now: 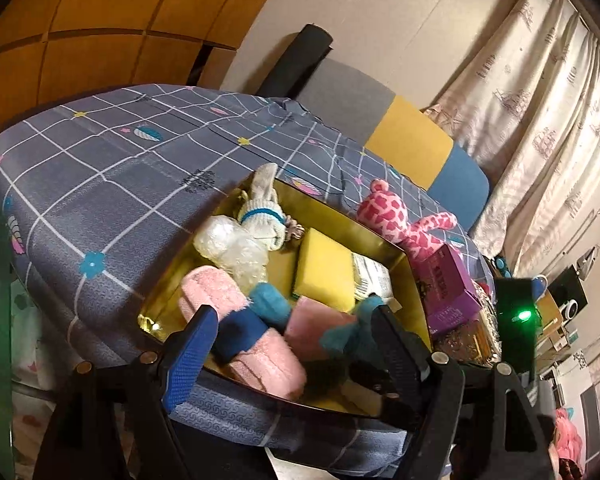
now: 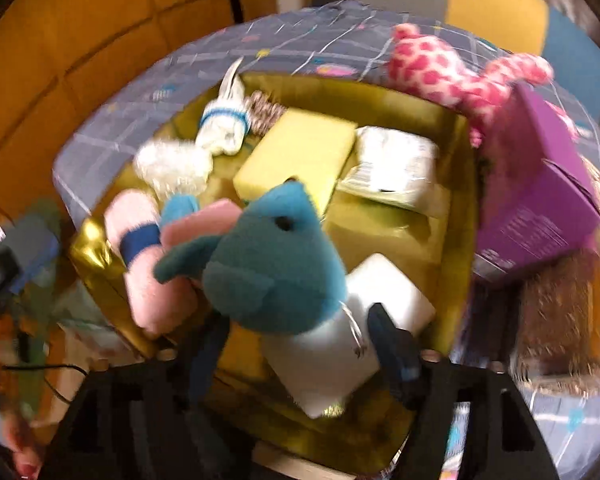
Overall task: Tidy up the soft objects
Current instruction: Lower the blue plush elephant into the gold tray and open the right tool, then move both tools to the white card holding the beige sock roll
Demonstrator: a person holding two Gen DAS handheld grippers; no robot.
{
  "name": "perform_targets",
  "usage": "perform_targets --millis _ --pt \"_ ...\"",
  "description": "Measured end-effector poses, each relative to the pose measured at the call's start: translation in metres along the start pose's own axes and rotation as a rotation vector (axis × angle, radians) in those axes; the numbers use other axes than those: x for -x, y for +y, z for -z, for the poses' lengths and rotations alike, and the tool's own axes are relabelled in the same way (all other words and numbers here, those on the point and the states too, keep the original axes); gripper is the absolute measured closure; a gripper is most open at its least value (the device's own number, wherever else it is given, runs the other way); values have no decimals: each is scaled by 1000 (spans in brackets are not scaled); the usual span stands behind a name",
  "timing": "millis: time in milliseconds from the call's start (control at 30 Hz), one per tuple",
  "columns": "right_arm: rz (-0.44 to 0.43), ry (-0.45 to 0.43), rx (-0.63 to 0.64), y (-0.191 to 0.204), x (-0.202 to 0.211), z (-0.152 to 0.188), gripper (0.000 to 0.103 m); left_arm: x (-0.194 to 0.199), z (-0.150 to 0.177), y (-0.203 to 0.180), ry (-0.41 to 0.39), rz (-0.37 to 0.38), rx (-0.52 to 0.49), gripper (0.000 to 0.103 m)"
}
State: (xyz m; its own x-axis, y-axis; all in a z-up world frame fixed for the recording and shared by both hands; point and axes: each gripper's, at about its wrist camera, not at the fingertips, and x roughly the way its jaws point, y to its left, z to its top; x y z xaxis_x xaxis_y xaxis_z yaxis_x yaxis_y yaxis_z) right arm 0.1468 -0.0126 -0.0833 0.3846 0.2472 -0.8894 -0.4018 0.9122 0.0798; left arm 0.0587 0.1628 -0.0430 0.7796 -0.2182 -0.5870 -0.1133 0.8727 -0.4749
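Note:
A gold box point(image 1: 414, 280) point(image 2: 458, 208) sits on the bed and holds soft things: a pink slipper point(image 1: 236, 320) point(image 2: 140, 248), a yellow sponge point(image 1: 324, 268) point(image 2: 296, 156), a white sock with a blue band point(image 1: 260, 212) point(image 2: 224, 124), a white fluffy bundle point(image 1: 232, 248) point(image 2: 172, 168). A teal plush toy point(image 2: 276, 256) point(image 1: 276, 308) lies in the box against the slipper. My right gripper point(image 2: 296, 344) is open around its lower end. My left gripper point(image 1: 292, 344) is open and empty above the box's near edge.
A pink spotted plush point(image 1: 404, 220) point(image 2: 452, 72) lies by the box's far right corner. A purple carton point(image 1: 448, 288) point(image 2: 540, 200) stands right of the box. A white block point(image 2: 364, 320) and a white packet point(image 2: 396, 168) lie in the box. The bedspread point(image 1: 120, 168) extends left.

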Motion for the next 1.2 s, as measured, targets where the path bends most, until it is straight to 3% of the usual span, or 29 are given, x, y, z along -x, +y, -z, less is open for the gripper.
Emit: perform_targets --millis 133,333,500,600,800,967,1200 --pt "-45 -84 -91 -18 29 6 24 0 1 -8 11 14 -20 23" --pt "-163 -355 -208 -48 87 19 17 -7 1 -34 68 90 -74 23" --pt "-135 -571 -350 -99 132 40 14 -14 7 -71 113 161 -154 23" --pt "-78 -647 -445 -139 150 55 12 -16 11 -94 128 195 -213 23" --pt "75 -642 -575 -213 153 80 11 -21 18 -132 178 272 -278 23" --pt "213 -566 -608 -277 136 95 11 -26 22 -154 214 302 -293 23" --pt "304 -522 -641 -343 109 106 11 -26 26 -171 218 315 -316 23"
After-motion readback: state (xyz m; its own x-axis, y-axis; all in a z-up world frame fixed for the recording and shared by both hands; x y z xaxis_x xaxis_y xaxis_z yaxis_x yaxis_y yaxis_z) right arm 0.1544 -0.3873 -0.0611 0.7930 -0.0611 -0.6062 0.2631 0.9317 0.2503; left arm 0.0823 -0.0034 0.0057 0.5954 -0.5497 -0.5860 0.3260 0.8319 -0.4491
